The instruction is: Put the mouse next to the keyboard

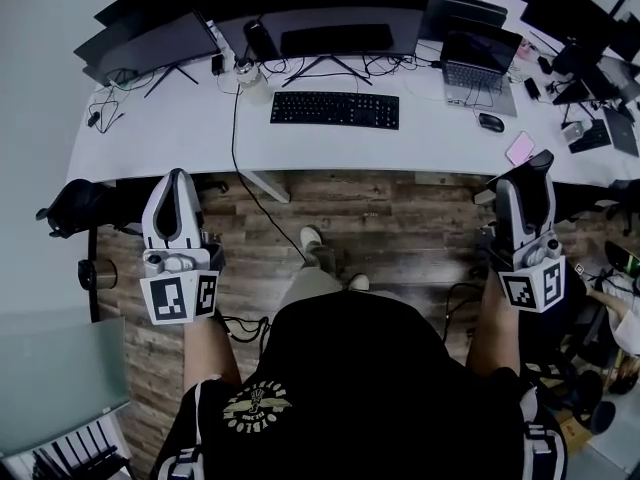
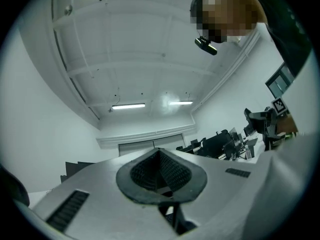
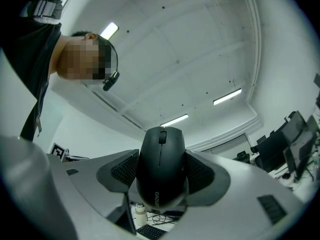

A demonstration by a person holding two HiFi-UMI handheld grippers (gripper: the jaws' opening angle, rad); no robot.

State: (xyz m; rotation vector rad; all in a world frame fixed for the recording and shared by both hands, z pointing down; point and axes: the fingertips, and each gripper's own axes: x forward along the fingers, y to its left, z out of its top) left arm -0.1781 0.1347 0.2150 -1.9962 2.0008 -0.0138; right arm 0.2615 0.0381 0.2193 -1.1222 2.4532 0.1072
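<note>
A black keyboard (image 1: 335, 109) lies on the white desk (image 1: 180, 133), in front of the monitors. My right gripper (image 1: 540, 168) is held over the floor near the desk's front right edge, shut on a black mouse (image 1: 541, 160). In the right gripper view the mouse (image 3: 161, 166) sits clamped between the two ribbed pads (image 3: 200, 173), tilted up toward the ceiling. My left gripper (image 1: 178, 180) is below the desk's front left edge. In the left gripper view its jaws (image 2: 160, 176) are pressed together with nothing between them. Both grippers are well short of the keyboard.
Several monitors (image 1: 330, 18) line the back of the desk. An open laptop (image 1: 478, 56) stands at the right, with a second mouse (image 1: 491, 122) and a pink item (image 1: 520, 148) in front of it. A black cable (image 1: 240, 158) hangs off the desk's front. Wooden floor (image 1: 400, 223) lies below.
</note>
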